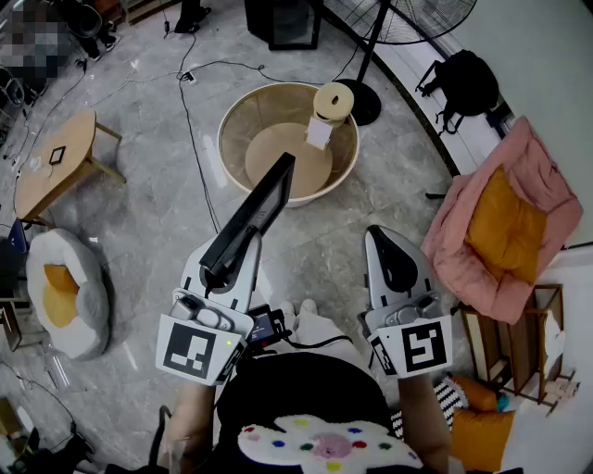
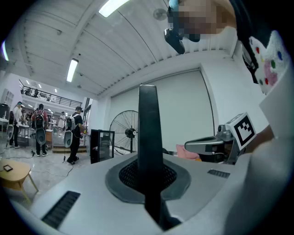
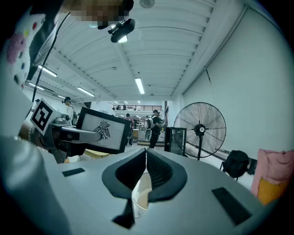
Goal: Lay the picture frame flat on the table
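Nearest us, our left gripper (image 1: 230, 259) is clamped on the lower end of the one black picture frame (image 1: 264, 199). The frame juts forward on edge in the air, well short of any table, and the right gripper view shows a bird drawing on its face. Our right gripper (image 1: 382, 241) has its jaws pressed together with nothing between them. Farther out we count three containers. A white round bed (image 1: 42, 264) on the left holds one orange cushion (image 1: 57, 296), and a pink bed (image 1: 547, 185) on the right holds a second orange cushion (image 1: 505, 222). Ahead, a round beige tub (image 1: 243, 116) holds one pale roll (image 1: 332, 100) at its far side. Beyond stand one small wooden table (image 1: 69, 148) and one fan (image 1: 398, 18).
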`<control>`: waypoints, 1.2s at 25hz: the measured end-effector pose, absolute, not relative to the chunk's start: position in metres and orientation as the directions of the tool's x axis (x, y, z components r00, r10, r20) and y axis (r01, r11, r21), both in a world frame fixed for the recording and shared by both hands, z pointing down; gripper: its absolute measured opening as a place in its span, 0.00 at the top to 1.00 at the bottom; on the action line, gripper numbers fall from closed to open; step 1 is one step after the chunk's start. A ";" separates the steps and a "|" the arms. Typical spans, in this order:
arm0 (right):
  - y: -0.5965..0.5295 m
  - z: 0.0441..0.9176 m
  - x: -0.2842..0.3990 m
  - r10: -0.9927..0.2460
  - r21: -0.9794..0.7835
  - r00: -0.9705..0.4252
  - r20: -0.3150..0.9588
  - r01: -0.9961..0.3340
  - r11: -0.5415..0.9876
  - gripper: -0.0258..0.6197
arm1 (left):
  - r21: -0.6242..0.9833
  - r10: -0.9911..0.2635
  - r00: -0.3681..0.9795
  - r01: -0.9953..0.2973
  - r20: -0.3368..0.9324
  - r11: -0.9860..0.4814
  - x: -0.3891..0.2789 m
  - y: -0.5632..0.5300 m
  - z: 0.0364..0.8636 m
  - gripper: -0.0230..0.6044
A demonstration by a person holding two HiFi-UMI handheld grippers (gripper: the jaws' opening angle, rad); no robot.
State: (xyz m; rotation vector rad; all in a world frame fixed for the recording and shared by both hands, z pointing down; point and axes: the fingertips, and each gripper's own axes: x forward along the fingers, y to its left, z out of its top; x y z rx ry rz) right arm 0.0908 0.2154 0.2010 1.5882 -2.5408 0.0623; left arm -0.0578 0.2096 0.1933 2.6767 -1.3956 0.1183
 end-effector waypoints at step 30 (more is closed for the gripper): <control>0.223 0.207 0.082 -0.936 0.022 -0.320 0.149 -0.945 0.327 0.91 | 0.084 -0.762 0.638 -0.770 0.109 -0.632 -0.071 0.207 0.196 0.92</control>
